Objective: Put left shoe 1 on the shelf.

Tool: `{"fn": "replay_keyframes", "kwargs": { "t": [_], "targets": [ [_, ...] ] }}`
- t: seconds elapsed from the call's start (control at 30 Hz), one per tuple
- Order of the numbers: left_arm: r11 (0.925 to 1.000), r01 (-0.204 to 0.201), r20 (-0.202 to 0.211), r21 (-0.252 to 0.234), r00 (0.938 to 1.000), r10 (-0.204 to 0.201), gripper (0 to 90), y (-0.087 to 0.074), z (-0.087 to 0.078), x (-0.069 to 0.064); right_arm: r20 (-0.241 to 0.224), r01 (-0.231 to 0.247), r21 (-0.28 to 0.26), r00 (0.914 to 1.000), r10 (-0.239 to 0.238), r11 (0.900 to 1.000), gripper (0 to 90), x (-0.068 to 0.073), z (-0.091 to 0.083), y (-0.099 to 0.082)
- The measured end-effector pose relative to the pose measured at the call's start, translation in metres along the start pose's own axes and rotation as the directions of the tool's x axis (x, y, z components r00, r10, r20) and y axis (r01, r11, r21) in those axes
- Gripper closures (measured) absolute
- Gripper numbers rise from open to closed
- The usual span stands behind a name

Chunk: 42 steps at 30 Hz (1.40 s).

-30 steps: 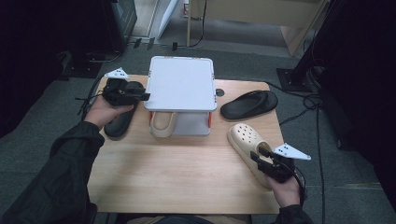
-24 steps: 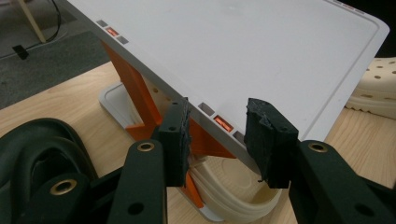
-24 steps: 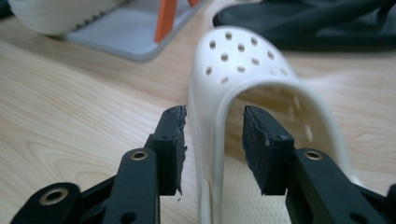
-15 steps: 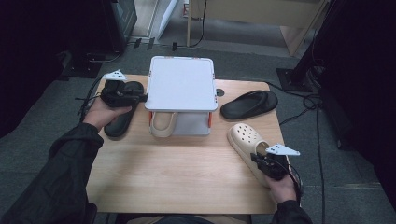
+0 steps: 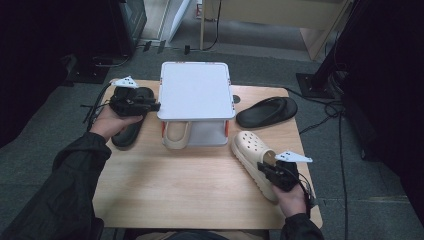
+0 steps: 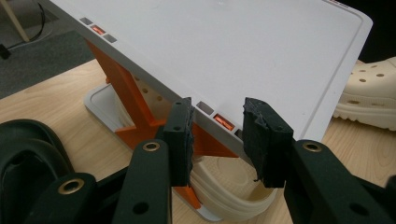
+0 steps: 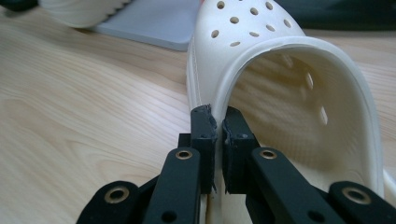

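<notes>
Right gripper is pinching the side wall of the cream perforated foam clog, lying on the light wooden table in front of the white two-tier shoe rack with orange braces. Left gripper is hanging released beside the rack's left edge, over a black slide sandal.

Cream clog (holed toe) lies flat, near white rack

Even overhead light on the table; dark surroundings, soft shadows, slightly blurred close-ups
</notes>
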State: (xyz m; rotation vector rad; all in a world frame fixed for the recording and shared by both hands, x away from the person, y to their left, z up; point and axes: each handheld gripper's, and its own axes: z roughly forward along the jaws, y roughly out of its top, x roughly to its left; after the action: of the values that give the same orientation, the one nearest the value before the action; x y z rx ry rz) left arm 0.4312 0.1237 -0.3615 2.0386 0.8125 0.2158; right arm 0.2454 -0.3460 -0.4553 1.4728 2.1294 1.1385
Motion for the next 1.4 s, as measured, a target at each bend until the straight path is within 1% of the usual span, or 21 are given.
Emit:
{"fn": "replay_keyframes", "kwargs": {
  "t": [0.03,0.07,0.1,0.3,0.37,0.5,0.6,0.73,0.77,0.8,0.97,1.0,1.07,1.1,1.13,1.17,1.23,1.27,1.33,1.4],
  "targets": [
    [1.0000,-0.006,-0.002,-0.001,1.0000,0.006,63.4,0.000,0.000,-0.001,-0.003,0.009,-0.001,1.0000,-0.009,1.0000,85.6,0.005,0.001,0.002],
    [1.0000,-0.006,-0.002,-0.001,1.0000,0.006,63.4,0.000,0.000,-0.001,-0.003,0.009,-0.001,1.0000,-0.009,1.0000,85.6,0.005,0.001,0.002],
    [1.0000,-0.007,-0.003,0.000,1.0000,0.007,63.4,0.000,0.000,0.000,-0.007,0.029,-0.008,0.9996,-0.029,0.9996,85.6,0.016,0.004,0.005],
    [1.0000,-0.006,-0.001,0.001,1.0000,0.006,63.4,0.001,0.001,0.000,-0.068,0.063,-0.024,0.9956,-0.064,0.9977,85.6,0.043,0.010,0.016],
    [1.0000,-0.006,0.000,0.001,1.0000,0.006,63.5,0.001,0.001,0.000,-0.080,0.069,-0.024,0.9943,-0.070,0.9974,85.5,0.051,0.015,0.020],
    [1.0000,-0.004,0.000,0.001,1.0000,0.004,63.5,0.001,0.001,0.000,-0.077,0.079,-0.025,0.9937,-0.081,0.9965,85.5,0.066,0.028,0.032],
    [1.0000,-0.003,0.002,0.001,1.0000,0.003,63.5,0.001,0.001,0.000,-0.089,0.082,-0.038,0.9924,-0.085,0.9959,85.5,0.078,0.037,0.042],
    [1.0000,-0.005,-0.002,0.000,1.0000,0.005,63.5,0.001,0.001,0.000,-0.054,0.096,-0.040,0.9937,-0.098,0.9946,85.5,0.091,0.054,0.053],
    [1.0000,-0.005,-0.002,0.000,1.0000,0.005,63.5,0.001,0.001,0.000,-0.054,0.096,-0.040,0.9937,-0.098,0.9946,85.5,0.091,0.054,0.053],
    [1.0000,-0.004,0.000,0.000,1.0000,0.004,63.5,0.001,0.001,0.000,-0.036,0.100,-0.046,0.9941,-0.102,0.9939,85.5,0.094,0.063,0.056],
    [1.0000,-0.003,0.005,-0.001,1.0000,0.003,63.3,0.000,0.000,0.001,-0.002,0.058,-0.044,0.9983,-0.059,0.9973,85.2,0.095,0.084,0.059],
    [1.0000,0.000,0.006,0.000,1.0000,0.000,63.3,0.000,0.000,0.002,-0.006,0.047,-0.042,0.9988,-0.048,0.9980,85.3,0.096,0.088,0.059],
    [1.0000,0.003,0.008,0.000,1.0000,-0.003,63.2,0.000,0.000,0.002,0.000,0.053,-0.044,0.9986,-0.053,0.9976,85.1,0.097,0.094,0.059],
    [1.0000,0.003,0.008,0.000,1.0000,-0.003,63.1,0.000,0.000,0.002,0.000,0.053,-0.044,0.9986,-0.053,0.9976,85.1,0.097,0.094,0.059],
    [1.0000,0.003,0.007,0.000,1.0000,-0.003,63.1,0.000,0.000,0.002,-0.001,0.054,-0.036,0.9985,-0.054,0.9979,84.4,0.097,0.099,0.058],
    [1.0000,0.004,0.007,0.001,1.0000,-0.004,63.0,0.000,0.000,0.002,-0.010,0.054,-0.034,0.9985,-0.054,0.9980,83.8,0.097,0.100,0.058],
    [1.0000,0.007,0.008,-0.001,0.9999,-0.007,62.9,0.000,0.000,0.003,-0.050,0.047,-0.048,0.9975,-0.050,0.9977,73.8,0.096,0.097,0.057],
    [1.0000,0.007,0.007,-0.001,1.0000,-0.007,62.8,0.000,0.000,0.003,-0.071,0.041,-0.057,0.9965,-0.045,0.9975,71.3,0.095,0.094,0.058],
    [1.0000,0.009,0.004,-0.002,0.9999,-0.009,62.9,0.000,0.000,0.003,-0.089,0.048,-0.077,0.9945,-0.055,0.9958,71.5,0.094,0.083,0.059],
    [1.0000,0.008,0.003,0.000,1.0000,-0.008,62.8,0.000,0.000,0.002,-0.094,0.076,-0.087,0.9921,-0.084,0.9933,74.6,0.091,0.072,0.059]
  ]
}}
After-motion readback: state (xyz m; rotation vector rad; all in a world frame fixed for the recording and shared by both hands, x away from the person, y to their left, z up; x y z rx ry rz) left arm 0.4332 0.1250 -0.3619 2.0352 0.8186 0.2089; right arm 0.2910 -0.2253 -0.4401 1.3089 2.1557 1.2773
